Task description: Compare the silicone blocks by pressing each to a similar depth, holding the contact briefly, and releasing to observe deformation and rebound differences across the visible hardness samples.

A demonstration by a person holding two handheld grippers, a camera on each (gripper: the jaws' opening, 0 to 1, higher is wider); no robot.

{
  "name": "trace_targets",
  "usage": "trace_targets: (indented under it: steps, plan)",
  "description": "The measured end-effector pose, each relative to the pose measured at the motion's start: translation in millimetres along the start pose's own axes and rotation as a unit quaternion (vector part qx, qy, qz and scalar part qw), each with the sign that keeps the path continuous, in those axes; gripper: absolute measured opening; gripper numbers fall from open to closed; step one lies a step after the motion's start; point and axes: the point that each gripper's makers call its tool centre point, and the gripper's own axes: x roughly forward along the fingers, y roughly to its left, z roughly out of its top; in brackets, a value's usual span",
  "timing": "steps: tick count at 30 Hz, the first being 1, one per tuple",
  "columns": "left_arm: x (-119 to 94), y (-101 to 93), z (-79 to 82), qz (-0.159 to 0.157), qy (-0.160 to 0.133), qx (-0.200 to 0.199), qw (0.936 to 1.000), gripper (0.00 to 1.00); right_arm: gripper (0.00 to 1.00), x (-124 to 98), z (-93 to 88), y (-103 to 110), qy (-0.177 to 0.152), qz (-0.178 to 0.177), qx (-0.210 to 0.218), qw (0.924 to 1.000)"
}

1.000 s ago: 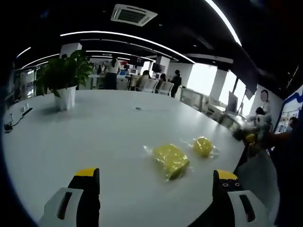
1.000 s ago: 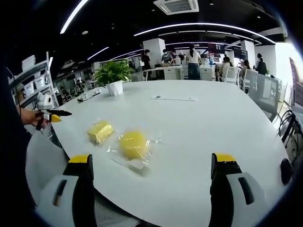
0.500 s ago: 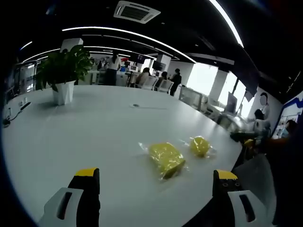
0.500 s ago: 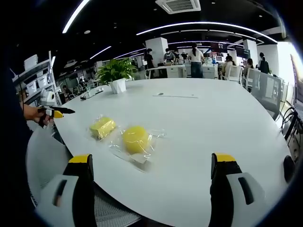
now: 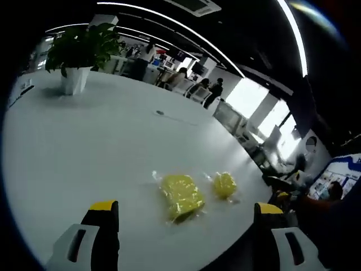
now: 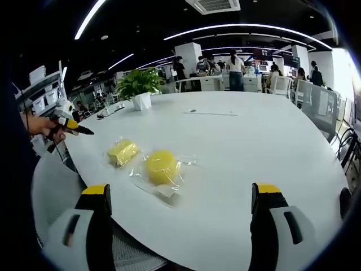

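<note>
Two yellow silicone samples in clear plastic bags lie near the edge of a white table [image 6: 254, 152]. In the right gripper view the round block [image 6: 161, 166] is nearer and the rectangular block [image 6: 122, 151] lies to its left. In the left gripper view the rectangular block [image 5: 181, 195] is nearer, with the round block [image 5: 224, 184] to its right. My left gripper [image 5: 183, 217] is open, short of the rectangular block. My right gripper [image 6: 179, 197] is open, close before the round block. The left gripper [image 6: 66, 119] appears at the far left of the right gripper view, held in a hand.
A potted plant [image 5: 76, 53] [image 6: 137, 87] stands at the table's far side. A small dark item [image 6: 193, 111] lies mid-table. Office chairs [image 6: 318, 107], desks and several people fill the background. The table rim [image 6: 84, 169] curves just below the samples.
The left gripper view has tilted and swung, so the blocks sit lower and more central. The right gripper view has crept slightly closer. The blocks themselves have not moved.
</note>
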Motion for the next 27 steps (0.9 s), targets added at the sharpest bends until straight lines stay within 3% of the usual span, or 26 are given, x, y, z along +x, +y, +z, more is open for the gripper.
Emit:
trace_targets:
  steps: [8,16,18,27]
  plan:
    - [38,1.6,4.5,-0.034,0.034,-0.101,0.9936,1.0,0.97,-2,-3.9,-1,0.007,0.001,0.006,1.0]
    - [73,8.5,-4.5,-0.046,0.086,-0.098,0.9904,1.0,0.97,-3,-11.7,3,0.019,0.004,0.02,0.9996]
    - [80,10.9,-5.9,-0.046,0.095,-0.112,0.988,1.0,0.97,-2,-15.0,2,0.025,0.002,0.02,0.9995]
    - [99,8.8,-17.7,-0.062,0.128,-0.162,0.9764,0.83,0.97,-3,-12.5,2,0.018,-0.005,0.002,0.9998]
